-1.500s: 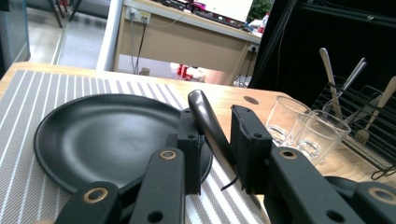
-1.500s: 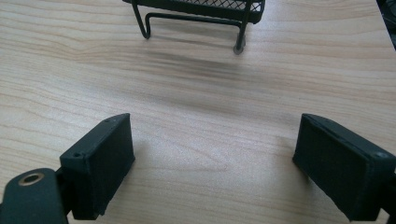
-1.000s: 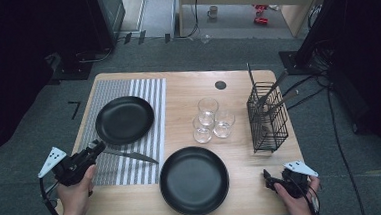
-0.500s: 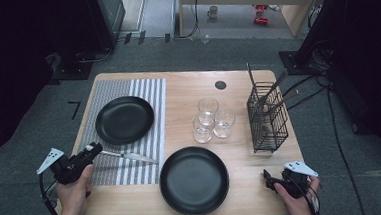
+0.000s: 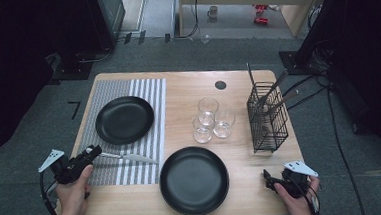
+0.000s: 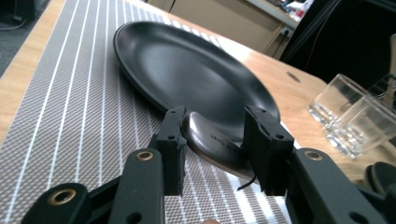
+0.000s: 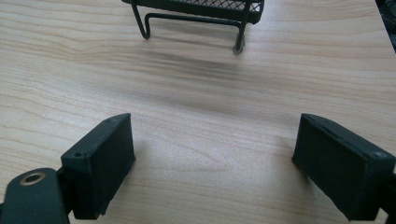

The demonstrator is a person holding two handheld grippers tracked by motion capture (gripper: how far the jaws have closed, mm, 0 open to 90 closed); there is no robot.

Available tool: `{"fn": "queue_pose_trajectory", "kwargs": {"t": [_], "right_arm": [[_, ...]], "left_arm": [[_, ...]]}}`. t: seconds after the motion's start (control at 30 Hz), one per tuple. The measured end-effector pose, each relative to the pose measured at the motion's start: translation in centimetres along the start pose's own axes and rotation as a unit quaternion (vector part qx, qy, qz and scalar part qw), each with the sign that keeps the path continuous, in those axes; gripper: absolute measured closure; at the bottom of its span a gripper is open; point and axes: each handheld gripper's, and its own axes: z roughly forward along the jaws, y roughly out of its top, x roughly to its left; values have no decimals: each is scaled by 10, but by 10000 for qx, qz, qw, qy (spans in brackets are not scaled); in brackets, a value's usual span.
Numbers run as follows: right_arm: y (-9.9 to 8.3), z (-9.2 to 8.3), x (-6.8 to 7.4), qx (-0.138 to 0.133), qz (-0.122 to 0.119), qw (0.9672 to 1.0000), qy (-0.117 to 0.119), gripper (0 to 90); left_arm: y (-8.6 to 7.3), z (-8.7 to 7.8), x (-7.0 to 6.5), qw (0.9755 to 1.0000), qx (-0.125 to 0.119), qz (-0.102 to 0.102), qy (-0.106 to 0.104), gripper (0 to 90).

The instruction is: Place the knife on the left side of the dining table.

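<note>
A: Where is the knife (image 5: 124, 156) found?

B: On the striped mat (image 5: 150, 95), near the desk's (image 5: 236, 74) left front corner, between two black plates.

A: How is the left claw (image 6: 217, 142) set?

B: Its jaws have just been opening; the knife's handle lies between them, seemingly unpressed.

A: And the right claw (image 7: 212, 161)?

B: Held wide apart over bare wood at the right front corner, before the basket (image 7: 196, 7).

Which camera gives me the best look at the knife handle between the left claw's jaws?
The left gripper view: the knife handle sits close up between the left claw, whose jaws have just been opening. The high view shows the whole knife small, lying on the striped placemat.
</note>
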Motion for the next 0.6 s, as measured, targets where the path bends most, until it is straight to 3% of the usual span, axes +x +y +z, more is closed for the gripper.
{"fn": "queue_pose_trajectory", "kwargs": {"t": [0.43, 0.6], "right_arm": [[0, 0, 0, 0, 3, 10000, -2, 116], [0, 0, 0, 4, 3, 10000, -3, 116]], "left_arm": [[-4, 5, 7, 9984, 330, -286, 363, 511], [-4, 5, 7, 9972, 379, -276, 586, 451]]}}
